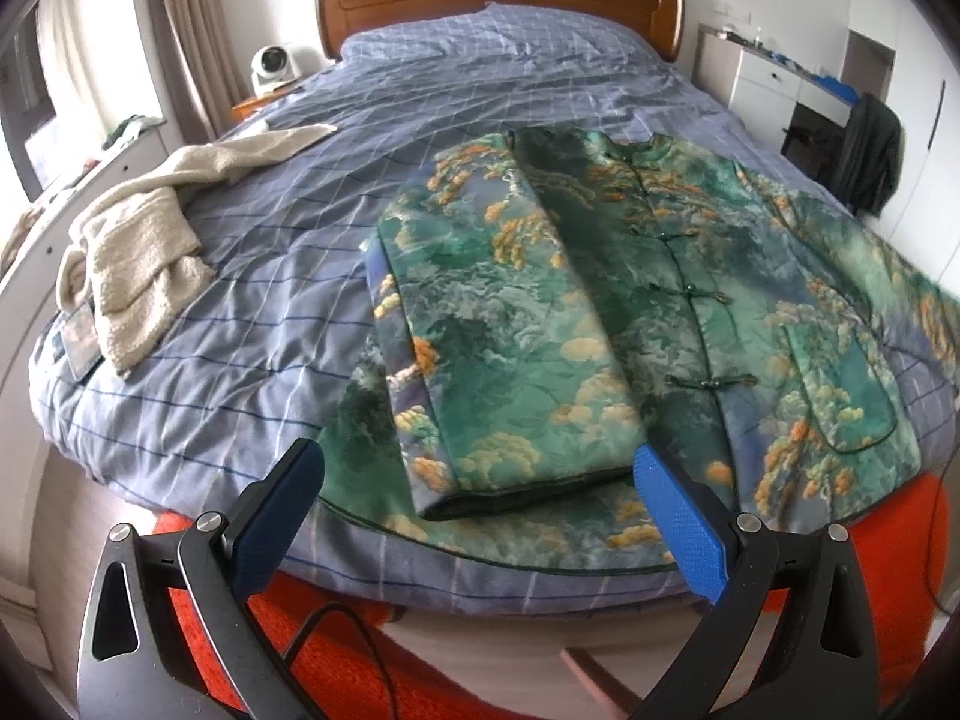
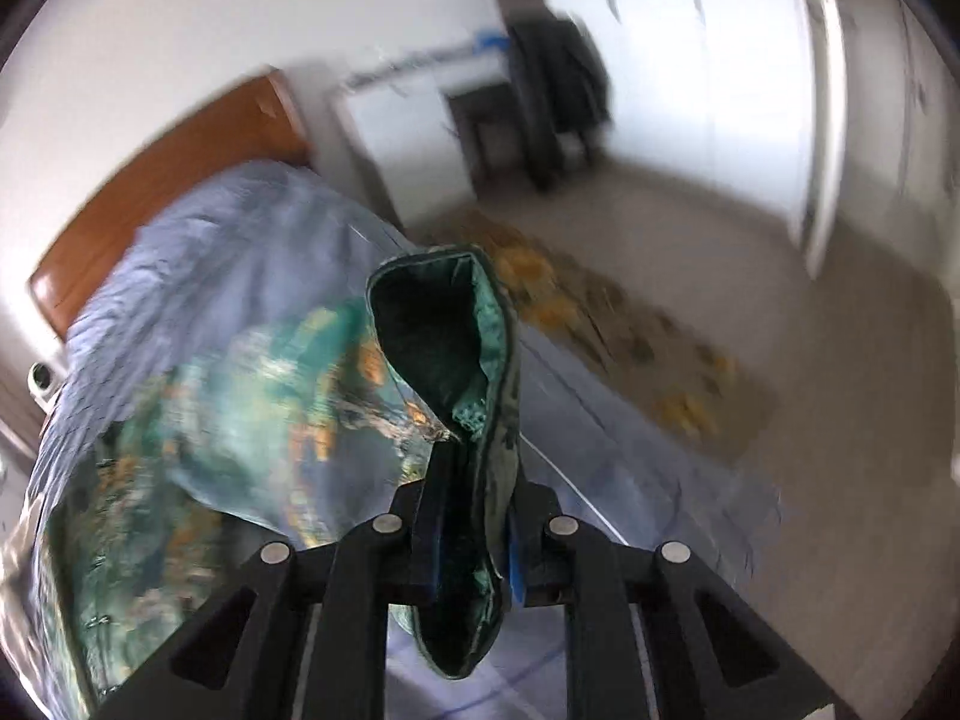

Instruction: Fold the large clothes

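A green landscape-print padded jacket point(image 1: 636, 312) with knot buttons lies on the bed, its left sleeve and side folded over the front. My left gripper point(image 1: 480, 480) is open and empty, hovering just above the jacket's near hem. My right gripper point(image 2: 474, 450) is shut on the jacket's right sleeve cuff point(image 2: 444, 336) and holds it lifted off the bed; the dark lining of the cuff opening faces the camera. The rest of the jacket point(image 2: 228, 420) shows blurred below it.
The bed has a blue checked sheet point(image 1: 288, 276) and a wooden headboard point(image 1: 498, 0). A cream fleece garment point(image 1: 138, 246) lies at the bed's left. An orange blanket point(image 1: 288, 618) hangs below the near edge. A white desk point(image 1: 774, 84) and a dark chair point(image 1: 870, 156) stand at right.
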Demonstrator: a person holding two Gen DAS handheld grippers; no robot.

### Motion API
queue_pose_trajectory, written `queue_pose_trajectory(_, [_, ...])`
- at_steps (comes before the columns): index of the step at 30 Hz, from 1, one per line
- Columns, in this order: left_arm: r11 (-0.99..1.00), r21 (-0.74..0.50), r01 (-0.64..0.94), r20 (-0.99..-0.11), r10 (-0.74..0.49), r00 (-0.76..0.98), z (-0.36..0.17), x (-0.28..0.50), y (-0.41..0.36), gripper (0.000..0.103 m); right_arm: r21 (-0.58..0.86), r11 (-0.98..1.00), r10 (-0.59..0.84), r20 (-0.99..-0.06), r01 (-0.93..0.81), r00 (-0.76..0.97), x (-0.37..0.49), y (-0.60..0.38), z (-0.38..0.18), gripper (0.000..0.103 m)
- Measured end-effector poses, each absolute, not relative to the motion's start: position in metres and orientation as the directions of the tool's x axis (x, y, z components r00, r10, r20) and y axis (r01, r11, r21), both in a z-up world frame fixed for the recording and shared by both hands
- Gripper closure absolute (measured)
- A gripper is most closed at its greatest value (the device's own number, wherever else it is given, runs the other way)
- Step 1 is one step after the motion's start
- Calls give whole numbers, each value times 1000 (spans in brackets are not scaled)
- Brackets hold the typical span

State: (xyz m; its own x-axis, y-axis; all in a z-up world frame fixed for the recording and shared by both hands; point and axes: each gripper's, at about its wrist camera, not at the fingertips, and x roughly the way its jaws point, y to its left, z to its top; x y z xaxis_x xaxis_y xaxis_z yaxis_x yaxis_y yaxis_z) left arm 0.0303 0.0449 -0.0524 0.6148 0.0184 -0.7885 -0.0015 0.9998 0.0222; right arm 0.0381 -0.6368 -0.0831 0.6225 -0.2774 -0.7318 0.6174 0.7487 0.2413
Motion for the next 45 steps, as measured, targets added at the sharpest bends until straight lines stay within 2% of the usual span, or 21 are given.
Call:
queue_pose_trajectory(1, [1000, 25, 8, -787, 15, 617, -53, 32, 47, 1, 245, 735, -261, -758, 632, 598, 39, -644, -99, 87])
queue_pose_trajectory(4, [997, 49, 65, -782, -3, 624, -53, 41, 51, 1, 253, 693, -250, -795, 675, 553, 35, -655, -130, 75])
queue_pose_trajectory(6, [992, 61, 109, -778, -21, 628, -53, 45, 52, 1, 217, 654, -294, -810, 725, 508, 29, -655, -140, 57])
queue_pose_trajectory(7, [989, 61, 134, -778, -37, 628, -53, 47, 52, 1, 206, 632, -320, -809, 747, 493, 24, -656, -141, 55])
queue_pose_trajectory(11, [940, 82, 330, -792, -139, 594, -63, 55, 40, 1, 141, 639, -388, -790, 757, 475, 3, -638, -118, 55])
queue_pose_trajectory(15, [889, 110, 444, -818, -173, 549, -85, 63, 20, 1, 93, 716, -410, -747, 692, 524, -17, -601, -94, 50])
queue_pose_trajectory(19, [843, 91, 530, -849, -212, 484, -111, 75, -7, 1, 97, 799, -349, -729, 594, 588, -19, -543, -81, 49])
queue_pose_trajectory(22, [807, 149, 571, -863, -175, 473, -134, 83, -25, 1, 115, 856, -271, -730, 504, 627, -11, -502, -78, 49])
queue_pose_trajectory(24, [808, 133, 574, -879, -171, 445, -143, 89, -22, 10, 111, 887, -236, -725, 449, 646, -7, -478, -75, 49])
queue_pose_trajectory(25, [808, 102, 580, -884, -193, 425, -144, 90, -18, 28, 104, 910, -210, -719, 402, 663, -3, -460, -71, 49])
queue_pose_trajectory(26, [811, 56, 582, -884, -230, 407, -141, 90, -12, 51, 97, 922, -198, -713, 374, 673, -4, -449, -70, 49])
queue_pose_trajectory(27, [816, 31, 578, -878, -254, 406, -136, 89, -6, 68, 87, 933, -188, -707, 348, 682, -2, -438, -68, 49])
queue_pose_trajectory(28, [821, 10, 571, -871, -273, 408, -129, 89, 0, 93, 75, 944, -181, -698, 323, 692, 1, -427, -65, 49])
queue_pose_trajectory(32, [873, -57, 484, -802, -329, 498, -82, 87, 41, 97, 30, 968, -168, -662, 249, 730, 4, -392, -50, 49])
queue_pose_trajectory(36, [938, -119, 326, -714, -309, 628, -25, 97, 110, 97, 5, 979, -151, -645, 202, 749, 9, -373, -44, 49])
queue_pose_trajectory(40, [987, -122, 106, -658, -160, 736, 10, 118, 197, 97, -12, 985, -143, -633, 175, 761, 10, -360, -39, 49])
queue_pose_trajectory(45, [974, -149, -172, -636, 39, 771, 20, 139, 298, 95, -27, 990, -125, -623, 139, 772, 10, -348, -32, 49])
